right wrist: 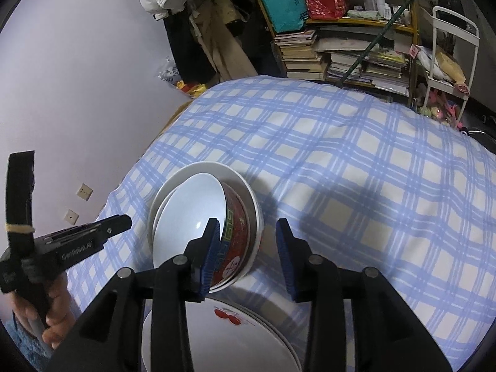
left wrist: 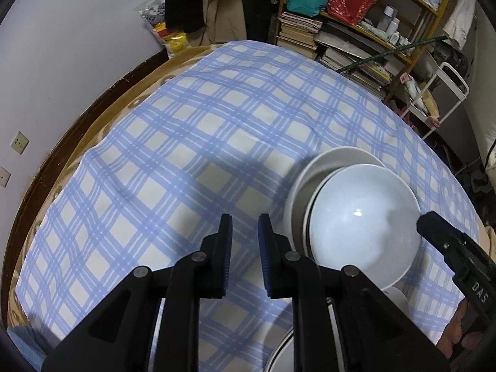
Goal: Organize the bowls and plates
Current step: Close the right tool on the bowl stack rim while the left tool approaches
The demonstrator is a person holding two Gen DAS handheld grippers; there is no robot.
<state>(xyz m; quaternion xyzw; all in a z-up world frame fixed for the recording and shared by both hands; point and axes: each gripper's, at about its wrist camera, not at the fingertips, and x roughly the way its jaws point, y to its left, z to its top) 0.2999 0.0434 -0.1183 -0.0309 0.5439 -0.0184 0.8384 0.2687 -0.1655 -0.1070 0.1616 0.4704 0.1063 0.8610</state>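
Right wrist view: right gripper jaws wide, empty, beside the red-sided bowl nested in a white bowl; left gripper jaws narrow, empty, over the checked cloth

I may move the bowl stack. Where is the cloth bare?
Bare cloth runs from the bowl stack to the shelf, and rightward. Left of the stack in the left view is bare too. Crowded: near edge, plates under the right gripper.
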